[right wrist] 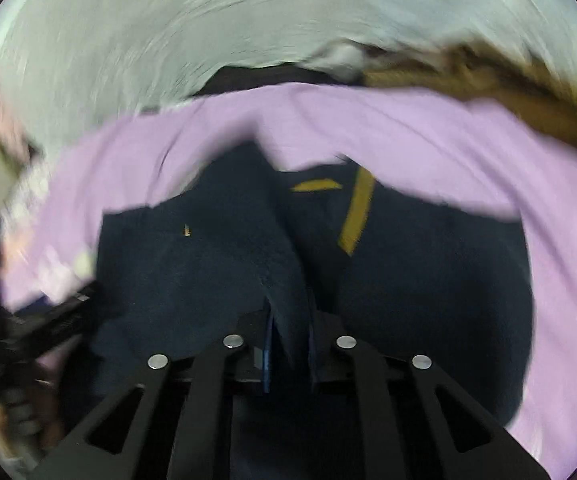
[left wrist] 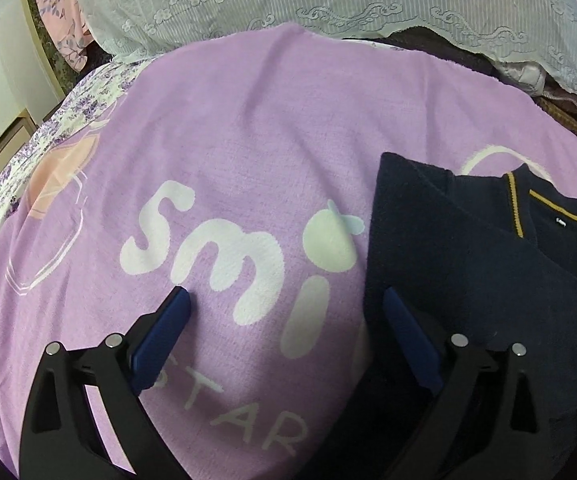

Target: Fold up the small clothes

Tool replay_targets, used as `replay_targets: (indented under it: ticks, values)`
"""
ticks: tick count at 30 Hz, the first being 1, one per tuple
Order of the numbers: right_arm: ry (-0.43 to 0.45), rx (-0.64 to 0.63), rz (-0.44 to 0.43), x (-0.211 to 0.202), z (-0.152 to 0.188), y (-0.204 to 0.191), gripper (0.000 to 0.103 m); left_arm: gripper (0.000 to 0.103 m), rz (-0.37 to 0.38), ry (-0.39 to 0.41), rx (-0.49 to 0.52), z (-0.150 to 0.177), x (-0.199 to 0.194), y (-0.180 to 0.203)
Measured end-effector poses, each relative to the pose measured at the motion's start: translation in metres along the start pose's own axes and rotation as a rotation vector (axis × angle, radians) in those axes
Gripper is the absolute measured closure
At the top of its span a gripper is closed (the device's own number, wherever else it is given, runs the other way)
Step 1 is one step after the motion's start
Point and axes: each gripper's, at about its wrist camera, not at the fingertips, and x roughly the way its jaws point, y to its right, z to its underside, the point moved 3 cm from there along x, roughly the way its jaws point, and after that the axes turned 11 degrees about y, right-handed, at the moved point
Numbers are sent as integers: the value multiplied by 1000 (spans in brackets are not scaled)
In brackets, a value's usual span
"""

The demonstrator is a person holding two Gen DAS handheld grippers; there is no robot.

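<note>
One navy garment (right wrist: pixel 216 264) fold between right gripper (right wrist: pixel 288 320) jaws

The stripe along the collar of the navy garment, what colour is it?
Mustard yellow stripe on the navy garment, sharpest in the left wrist view.

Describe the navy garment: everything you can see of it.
The navy garment is a dark knit top, fuzzy-looking, with mustard-yellow stripes along its neckline and a small white label inside the collar. It lies partly folded on the purple towel, one flap laid diagonally across the body. The right gripper has its jaws shut on a raised fold of it. The left gripper is open, one finger over its left edge.
</note>
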Motion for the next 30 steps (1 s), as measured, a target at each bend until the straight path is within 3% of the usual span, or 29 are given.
replay_targets:
  ticks: [3, 6, 8, 9, 10, 13, 17, 22, 25, 30]
  values:
    - [7, 158, -24, -16, 9, 40, 74, 8, -14, 15, 22, 1, -4, 2]
    - [27, 276, -79, -24, 7, 64, 74, 8, -16, 24, 33, 1, -7, 2]
    - [38, 289, -101, -25, 3, 69, 76, 9, -7, 28, 34, 1, -11, 1]
    - [57, 293, -102, -25, 3, 71, 85, 9, 2, 33, 35, 1, -15, 1]
    - [71, 291, -101, -27, 3, 72, 92, 9, 14, 39, 38, 1, -19, 2]
    - [44, 228, -37, -21, 8, 73, 92, 9, 74, 51, 57, 3, -29, 8]
    - [24, 249, -24, -19, 13, 81, 93, 8, 35, 24, 136, 17, -16, 22]
    - [234, 151, 111, -65, -8, 70, 81, 10, 89, 123, 137, 13, -46, 27]
    - [297, 101, 104, -76, -13, 61, 79, 10, 110, 203, 143, 11, -63, 32]
    - [228, 13, 66, -55, -3, 43, 79, 10, 129, 253, 156, 9, -72, 38]
